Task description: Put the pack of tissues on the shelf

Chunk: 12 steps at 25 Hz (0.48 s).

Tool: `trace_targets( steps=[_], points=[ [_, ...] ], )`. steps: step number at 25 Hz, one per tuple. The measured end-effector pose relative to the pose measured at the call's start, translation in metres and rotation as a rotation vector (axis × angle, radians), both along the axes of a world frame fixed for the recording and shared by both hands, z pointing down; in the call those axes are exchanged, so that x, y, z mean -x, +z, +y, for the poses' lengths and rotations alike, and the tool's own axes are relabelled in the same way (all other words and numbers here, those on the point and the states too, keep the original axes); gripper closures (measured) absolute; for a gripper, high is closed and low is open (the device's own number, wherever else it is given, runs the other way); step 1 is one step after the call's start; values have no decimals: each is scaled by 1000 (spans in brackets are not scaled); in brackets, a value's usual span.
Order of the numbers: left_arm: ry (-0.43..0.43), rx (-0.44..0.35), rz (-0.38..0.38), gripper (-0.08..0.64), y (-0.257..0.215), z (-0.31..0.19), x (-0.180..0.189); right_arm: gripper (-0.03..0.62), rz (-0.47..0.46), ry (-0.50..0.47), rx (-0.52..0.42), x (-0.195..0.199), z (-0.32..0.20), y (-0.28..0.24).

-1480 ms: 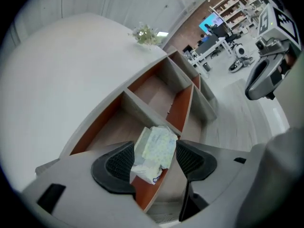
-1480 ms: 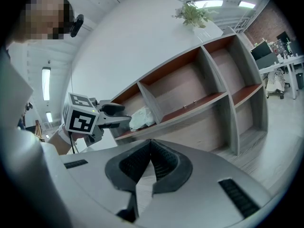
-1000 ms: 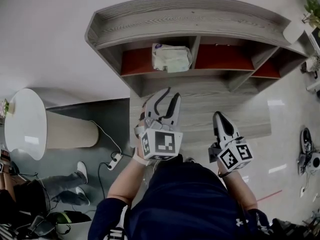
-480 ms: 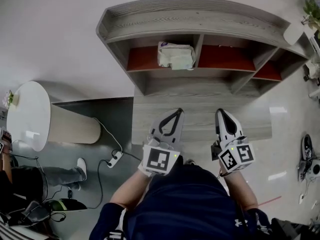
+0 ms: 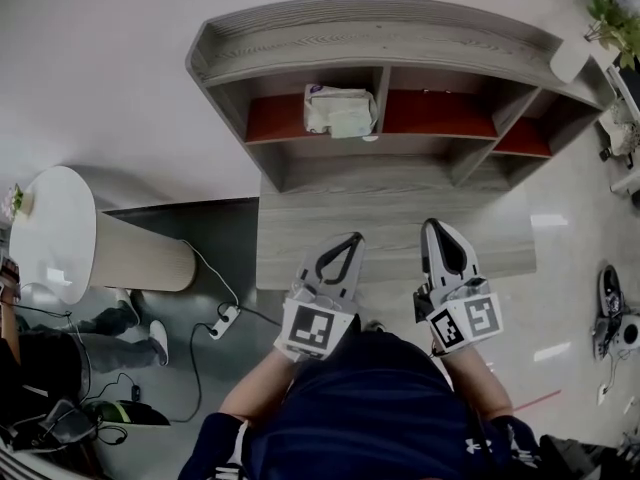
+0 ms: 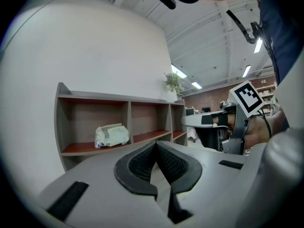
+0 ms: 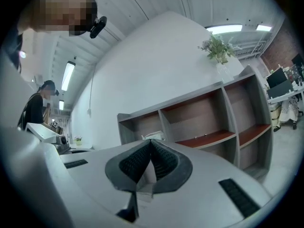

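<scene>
Head view: pack of tissues [image 5: 340,111] lies on the red board [image 5: 275,120] of the shelf [image 5: 390,38], in the left compartment, at its right end, close to the divider [image 5: 381,90]. You hold both tools low by your body, well apart from the shelf. Your left gripper [image 5: 352,240] is clenched with nothing in it, and your right gripper [image 5: 438,228] is the same. A power strip [image 5: 228,320] and its cable [image 5: 205,268] lie on the floor to your left, near you.

Left gripper view: jaws meet tip to tip, empty. The pack sits beyond them on the board, apart from the tool. The right gripper shows at the right edge, held level.

Right gripper view: jaws are closed together on nothing. Only a sliver of the pack peeks over the tips, in the leftmost compartment.

Risk, my read: the placing looks done. The pack seems to sit toward the board's front edge, though I can't tell how near. If you go back in with clenched jaws to tidy it, one push could knock it off. If you step back to the left, the cable could catch your foot.
</scene>
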<state>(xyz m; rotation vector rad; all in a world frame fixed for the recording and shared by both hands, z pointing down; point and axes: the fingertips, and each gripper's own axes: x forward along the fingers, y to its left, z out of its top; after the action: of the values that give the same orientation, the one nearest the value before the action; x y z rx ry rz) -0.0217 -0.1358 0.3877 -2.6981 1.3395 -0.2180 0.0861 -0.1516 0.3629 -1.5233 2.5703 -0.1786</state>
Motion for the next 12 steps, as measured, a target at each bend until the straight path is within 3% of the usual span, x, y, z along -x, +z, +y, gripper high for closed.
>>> trace_targets(
  steps=[12],
  points=[
    [16, 5, 30, 545, 2, 4, -9, 581, 13, -5, -30, 0, 10, -5]
  ],
)
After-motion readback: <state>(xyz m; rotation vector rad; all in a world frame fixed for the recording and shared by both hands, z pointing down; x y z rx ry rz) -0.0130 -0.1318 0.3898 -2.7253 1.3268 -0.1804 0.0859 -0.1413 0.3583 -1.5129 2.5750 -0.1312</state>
